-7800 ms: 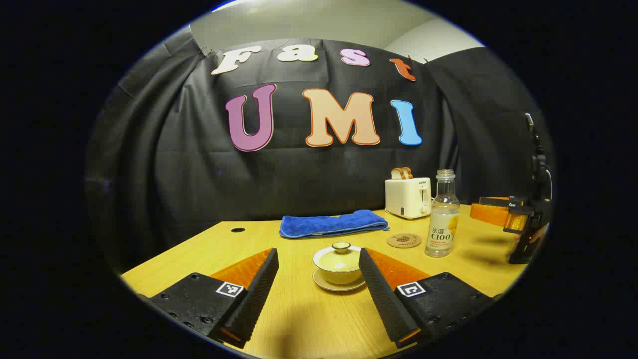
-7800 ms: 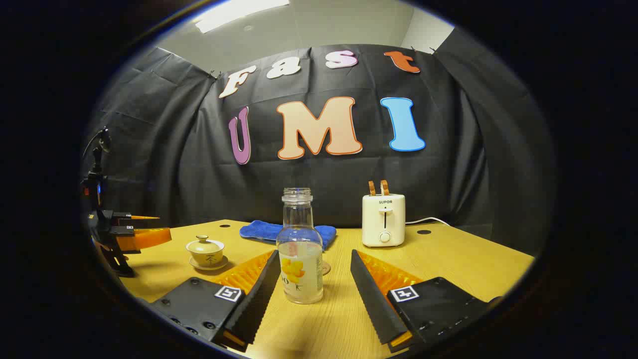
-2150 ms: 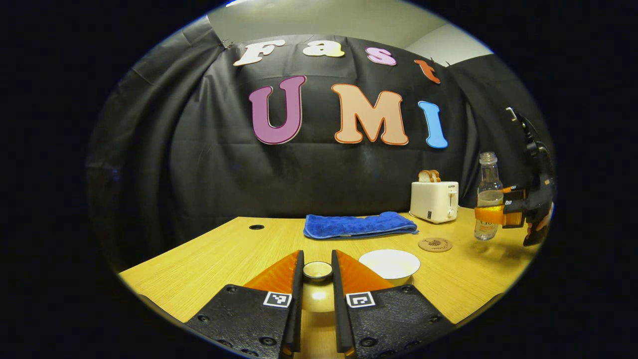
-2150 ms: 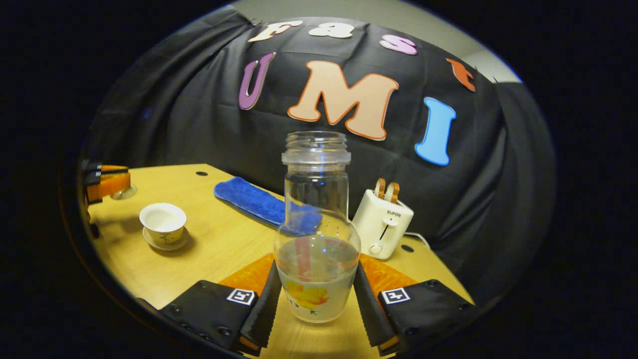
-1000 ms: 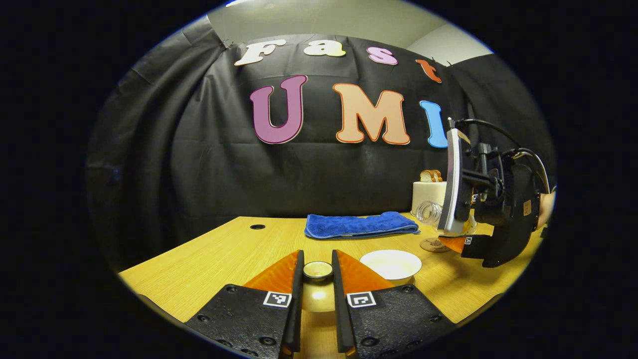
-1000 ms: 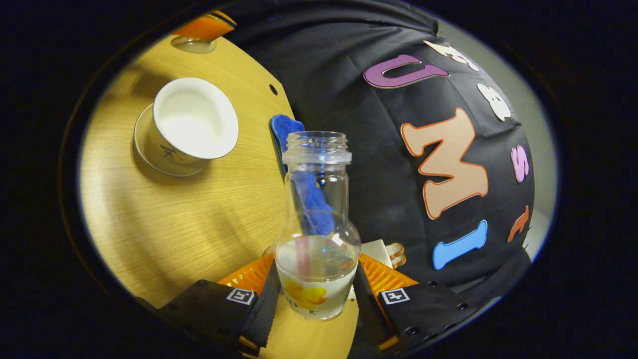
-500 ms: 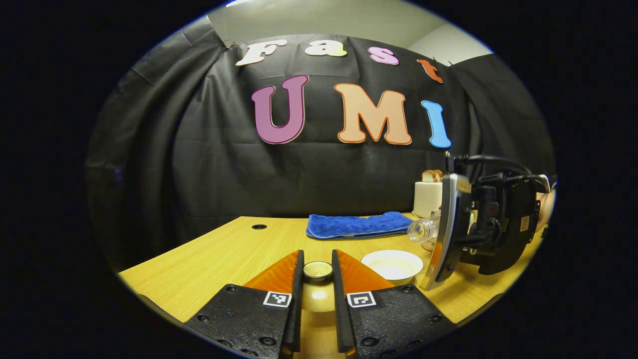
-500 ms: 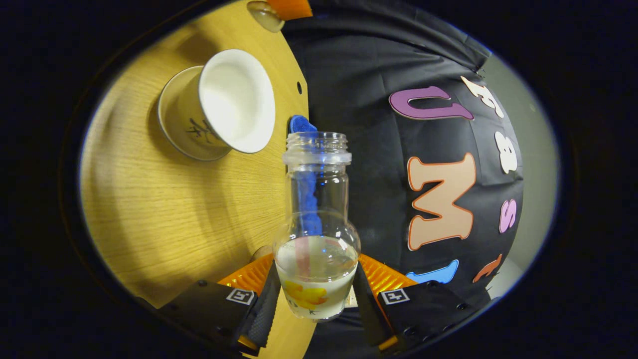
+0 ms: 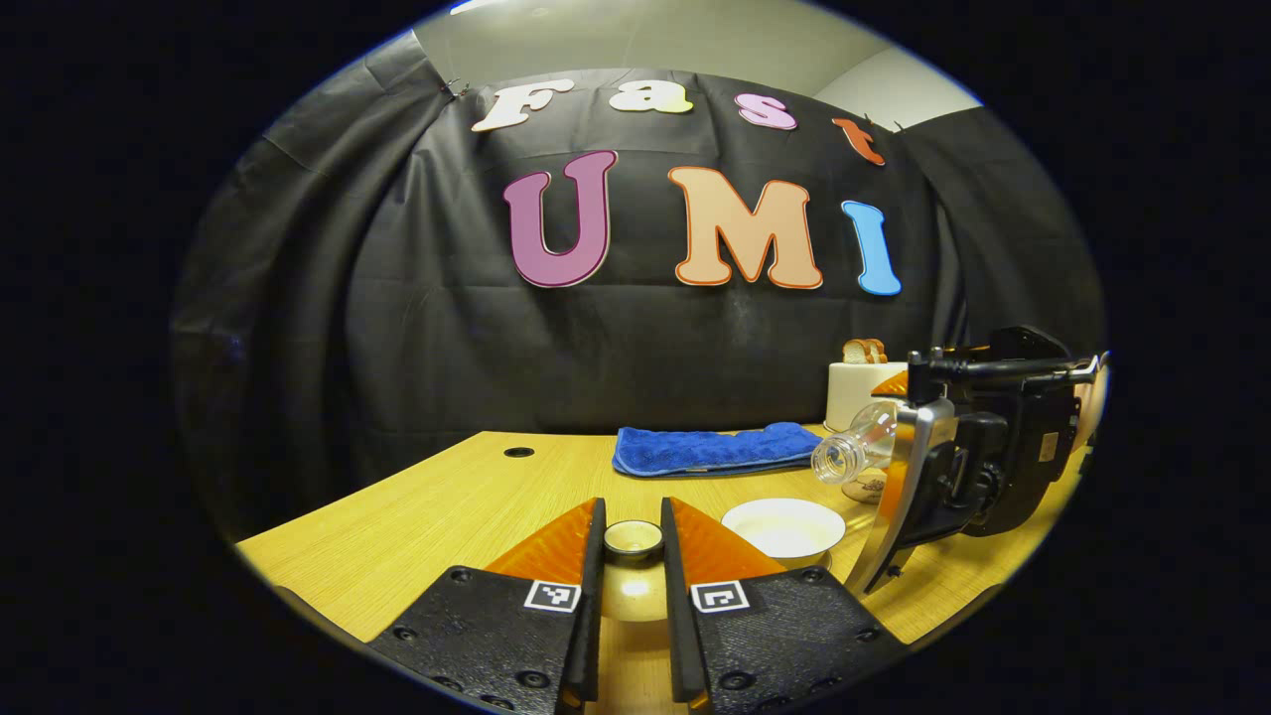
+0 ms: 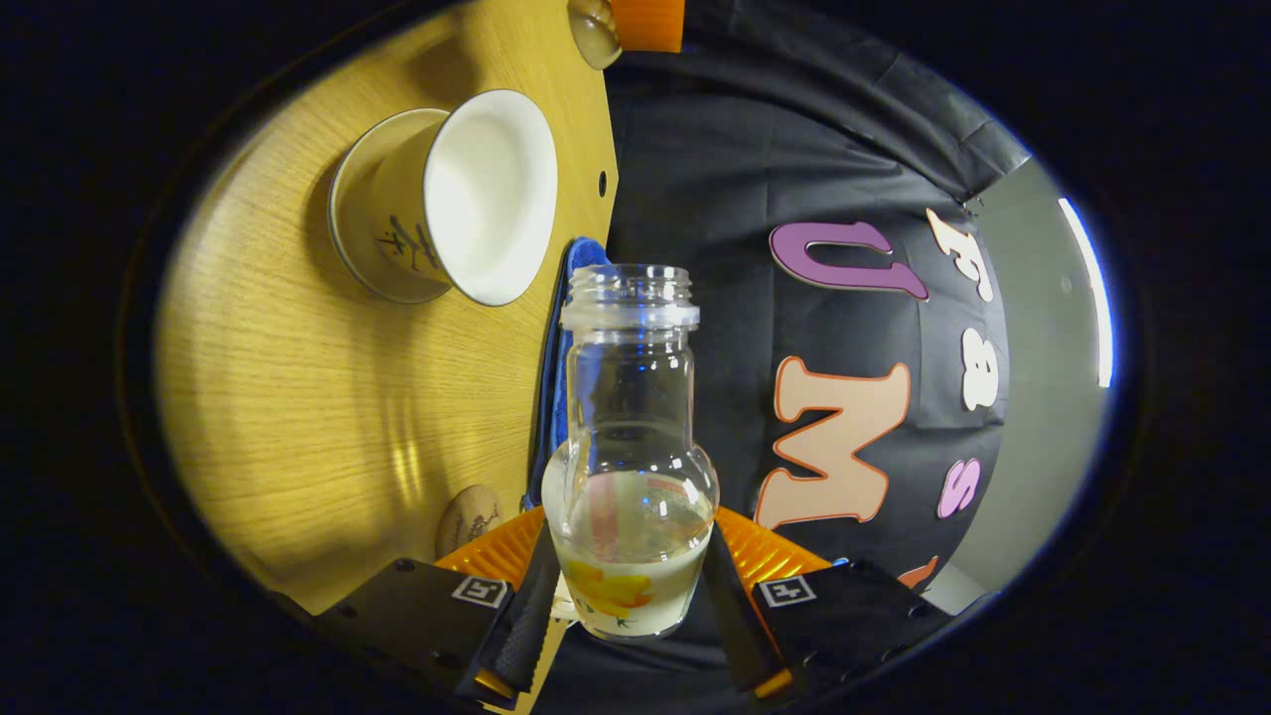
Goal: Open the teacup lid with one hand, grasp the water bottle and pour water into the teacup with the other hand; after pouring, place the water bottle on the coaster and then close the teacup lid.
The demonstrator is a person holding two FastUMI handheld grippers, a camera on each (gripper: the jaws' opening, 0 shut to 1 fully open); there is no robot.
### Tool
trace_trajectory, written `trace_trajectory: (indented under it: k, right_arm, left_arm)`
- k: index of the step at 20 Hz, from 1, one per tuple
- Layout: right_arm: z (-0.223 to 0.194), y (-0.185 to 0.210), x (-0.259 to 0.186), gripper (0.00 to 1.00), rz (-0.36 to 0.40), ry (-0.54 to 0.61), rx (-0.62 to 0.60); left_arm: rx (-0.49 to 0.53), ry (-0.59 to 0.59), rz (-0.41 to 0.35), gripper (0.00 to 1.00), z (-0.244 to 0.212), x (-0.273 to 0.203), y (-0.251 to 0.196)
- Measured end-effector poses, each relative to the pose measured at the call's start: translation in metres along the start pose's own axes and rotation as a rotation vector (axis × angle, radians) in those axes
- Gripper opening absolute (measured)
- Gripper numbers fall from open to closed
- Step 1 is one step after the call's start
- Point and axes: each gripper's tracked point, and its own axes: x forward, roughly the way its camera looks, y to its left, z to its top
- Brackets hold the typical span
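The wooden table [image 9: 447,506] stands before a black cloth wall; a blue towel [image 9: 710,447] and a white toaster [image 9: 854,389] lie near its far edge. The left gripper [image 9: 633,596] has its jaws clenched on the teacup lid [image 9: 634,538]. The right gripper [image 10: 628,596] grasps the water bottle [image 10: 630,447], tipped with its mouth over the open teacup [image 9: 784,526]. The coaster [image 10: 467,518] lies near.

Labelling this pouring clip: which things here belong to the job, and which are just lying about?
Job: teacup, teacup lid in left claw, water bottle in right claw, coaster.
Lying about: blue towel, toaster.
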Motion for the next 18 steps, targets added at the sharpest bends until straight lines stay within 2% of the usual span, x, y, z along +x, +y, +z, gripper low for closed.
trace_trajectory:
  k: [4, 9, 11, 12, 15, 17, 18]
  right_arm:
    - [0.003, -0.010, 0.001, 0.74, -0.014, -0.012, -0.030]
    - [0.009, -0.024, 0.001, 0.77, -0.092, -0.045, -0.129]
    - [0.010, -0.027, 0.001, 0.74, -0.104, -0.051, -0.142]
    - [0.011, -0.028, 0.001, 0.77, -0.111, -0.053, -0.150]
    - [0.013, -0.040, 0.001, 0.75, -0.151, -0.059, -0.181]
    - [0.011, -0.044, 0.002, 0.77, -0.156, -0.057, -0.166]
    - [0.010, -0.047, 0.002, 0.74, -0.159, -0.055, -0.159]
  left_arm:
    - [0.000, -0.001, 0.000, 0.27, -0.001, 0.000, 0.000]
    - [-0.001, -0.002, 0.000, 0.27, 0.000, 0.000, 0.001]
    - [0.000, -0.002, 0.003, 0.27, 0.000, 0.000, 0.001]
    - [-0.001, -0.002, 0.004, 0.27, 0.000, 0.001, 0.001]
    - [-0.001, -0.002, 0.008, 0.27, 0.000, 0.001, 0.001]
    - [-0.001, -0.002, 0.013, 0.27, 0.000, 0.000, 0.002]
    - [0.000, -0.002, 0.015, 0.27, -0.001, 0.001, 0.002]
